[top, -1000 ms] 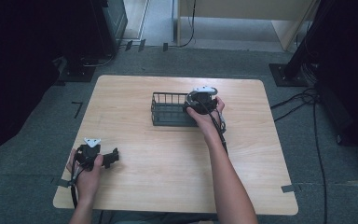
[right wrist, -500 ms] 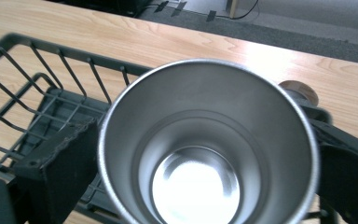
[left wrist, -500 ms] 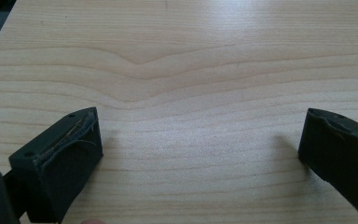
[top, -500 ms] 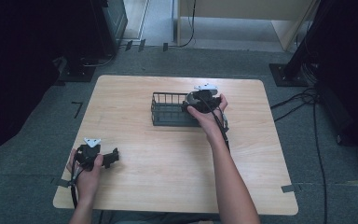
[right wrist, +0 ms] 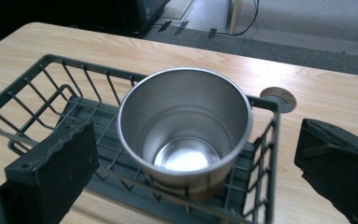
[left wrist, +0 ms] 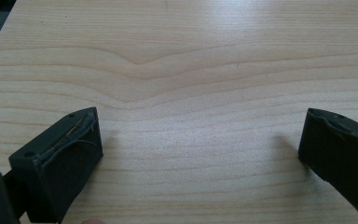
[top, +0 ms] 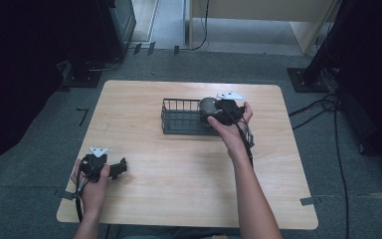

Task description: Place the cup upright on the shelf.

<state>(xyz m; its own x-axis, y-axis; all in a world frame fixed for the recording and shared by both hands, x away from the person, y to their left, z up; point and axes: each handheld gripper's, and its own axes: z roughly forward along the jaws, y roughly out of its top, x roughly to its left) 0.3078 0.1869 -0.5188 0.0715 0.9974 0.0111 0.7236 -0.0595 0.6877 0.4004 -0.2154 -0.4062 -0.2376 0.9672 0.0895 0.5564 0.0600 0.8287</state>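
High view: light wood-grain table with rounded corners (top: 179, 199), grey floor around it, dark racks and cables at edges. Black wire rectangular basket (top: 181, 118) near middle-far part of table, slightly right of centre. Shiny stainless steel cup (right wrist: 184, 128) upright inside right end of basket, mouth up, empty, base resting on basket floor as far as can be told. Round cable hole in table (right wrist: 278, 99) just beyond basket's far corner in right gripper view.

Right tongs (top: 218, 110) held at right end of basket, above and around cup; in right gripper view jaws spread wide either side of cup, neither pad touching steel wall, so released, nothing gripped. Left tongs (top: 110, 168) low at near-left of table, well apart from basket; left gripper view gives bare wood between widely parted jaws, released too, idle.

Step in hand, judged: either cup just set into basket or approach for pick-up; cannot tell which from this moment alone. Next move if picking: lower jaws to straddle cup wall, clear wire rim on right side, squeeze evenly, lift straight up. Smooth steel likely slippery; tilted grip could tip cup against wires.
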